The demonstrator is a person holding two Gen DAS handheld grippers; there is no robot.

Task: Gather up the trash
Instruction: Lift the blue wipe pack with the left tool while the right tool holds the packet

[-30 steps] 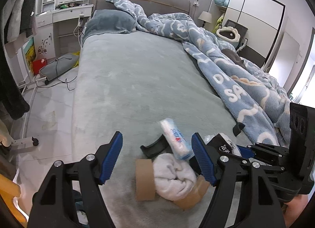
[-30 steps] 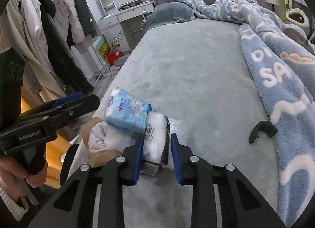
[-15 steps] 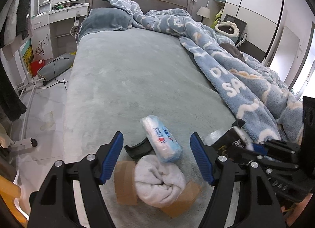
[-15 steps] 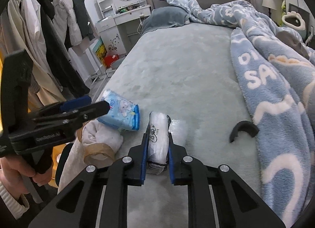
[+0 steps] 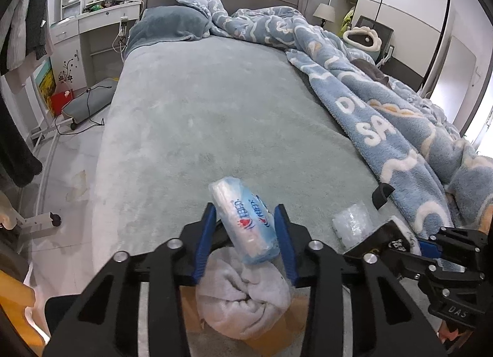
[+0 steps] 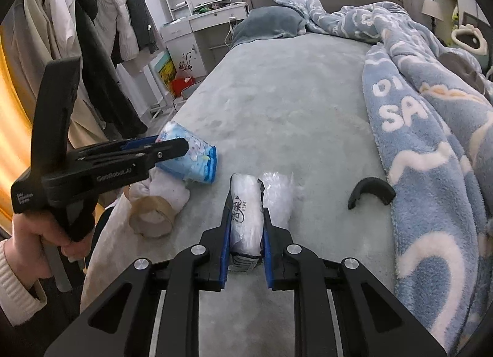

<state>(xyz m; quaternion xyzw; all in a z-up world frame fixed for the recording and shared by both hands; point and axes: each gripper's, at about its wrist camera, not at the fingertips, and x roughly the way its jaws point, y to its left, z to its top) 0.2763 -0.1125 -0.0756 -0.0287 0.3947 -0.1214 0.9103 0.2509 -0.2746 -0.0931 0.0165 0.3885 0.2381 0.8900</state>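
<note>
Left gripper [image 5: 245,220] has just been closing; its blue pads now squeeze the blue tissue pack [image 5: 246,224], a soft, glossy plastic pack held tilted above a rolled white towel [image 5: 243,301] and a brown tape roll [image 6: 151,218] at the bed [image 5: 215,116] edge. So both hands now look loaded, ready to carry off. Right gripper [image 6: 246,227] is clamped tight on a white tissue pack [image 6: 246,218]. Beside it lies a crinkly clear wrapper [image 6: 277,193], then a curved black plastic piece [image 6: 371,192] by the fluffy blanket [image 6: 431,141].
</note>
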